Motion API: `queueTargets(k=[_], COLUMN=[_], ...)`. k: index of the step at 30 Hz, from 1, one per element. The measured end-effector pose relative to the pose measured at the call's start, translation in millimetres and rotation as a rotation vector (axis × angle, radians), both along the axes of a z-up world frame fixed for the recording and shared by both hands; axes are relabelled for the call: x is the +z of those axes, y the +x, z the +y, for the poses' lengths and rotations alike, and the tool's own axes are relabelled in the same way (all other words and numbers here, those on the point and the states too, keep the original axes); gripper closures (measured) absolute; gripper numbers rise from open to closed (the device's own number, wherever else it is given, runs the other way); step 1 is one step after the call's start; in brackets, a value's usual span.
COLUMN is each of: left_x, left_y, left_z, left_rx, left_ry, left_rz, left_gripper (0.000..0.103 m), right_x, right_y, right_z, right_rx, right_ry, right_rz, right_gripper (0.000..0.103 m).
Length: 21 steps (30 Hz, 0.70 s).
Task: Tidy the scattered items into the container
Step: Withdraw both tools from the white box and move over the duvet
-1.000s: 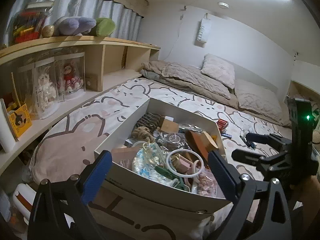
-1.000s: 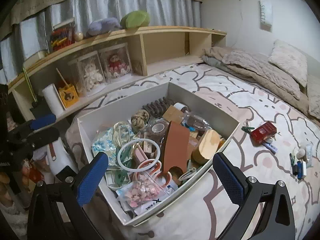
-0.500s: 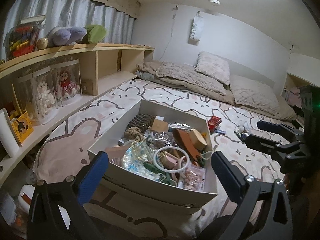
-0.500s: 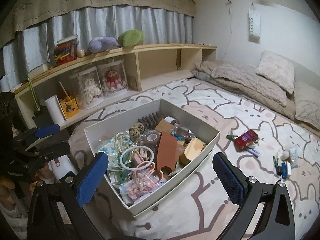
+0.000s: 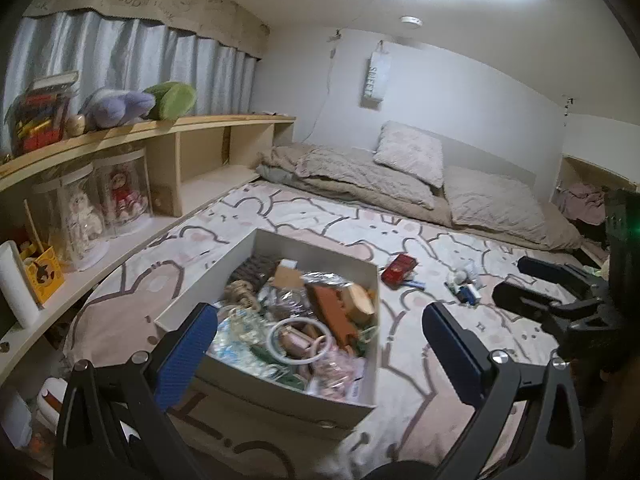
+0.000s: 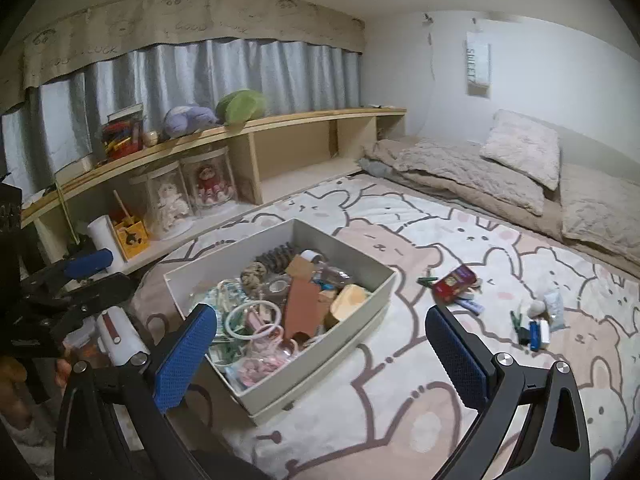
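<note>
- The box (image 6: 280, 312), already heaped with small things, was seen on the bed (image 6: 420, 400), and every place below is given from the box.
- A red pack (image 6: 454, 280) was left lying on the bed just to the right of the box's far right corner, with a green clip (image 6: 426, 280) between it and the box wall.
- A cluster of small items (image 6: 536, 324), among them a blue one, was scattered further to the right of the box, well apart from it.
- The right tool (image 6: 320, 356) was held wide open and empty above the box's near right side; its long axis was pointed across the bed, so the red pack was placed ahead and to its right.
- The left tool (image 5: 320, 352) was likewise spread wide with nothing gripped, over the near end of the box.
- The right hand was judged the nearer to the scattered things, which all lay on the right of the box.
- The red pack's long axis was seen running aslant, away from the box's right wall.
- In the right view the green clip was shown plainly; in the left view it could not be made out.
- In the left view the right tool (image 5: 560, 280) was shown from the side, beyond the cluster (image 5: 466, 284).
</note>
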<state>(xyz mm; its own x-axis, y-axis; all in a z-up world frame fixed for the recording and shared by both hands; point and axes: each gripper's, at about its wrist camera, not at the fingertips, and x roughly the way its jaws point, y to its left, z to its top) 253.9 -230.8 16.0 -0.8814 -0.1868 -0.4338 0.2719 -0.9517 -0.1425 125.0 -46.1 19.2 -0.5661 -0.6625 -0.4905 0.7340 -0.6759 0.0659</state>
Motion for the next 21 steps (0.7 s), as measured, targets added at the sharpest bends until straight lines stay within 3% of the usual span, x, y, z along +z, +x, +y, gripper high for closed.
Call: queueTargets(k=[11, 21], left_x=[24.3, 29.0], left_y=[-37.9, -96.2], left_z=[55.5, 106.9], left_rx=[-0.083, -0.173], left_ry=[-0.029, -0.029], left_rz=[0.023, 0.011], left_gripper=[0.0, 0.0], right_x=[17.6, 22.9], right_y=[-17.5, -46.2], right_z=[74.8, 144.8], right_rx=[-0.122, -0.262], right_ry=[-0.017, -0.014], right_rz=[0.039, 0.056], right_gripper=[0.0, 0.0])
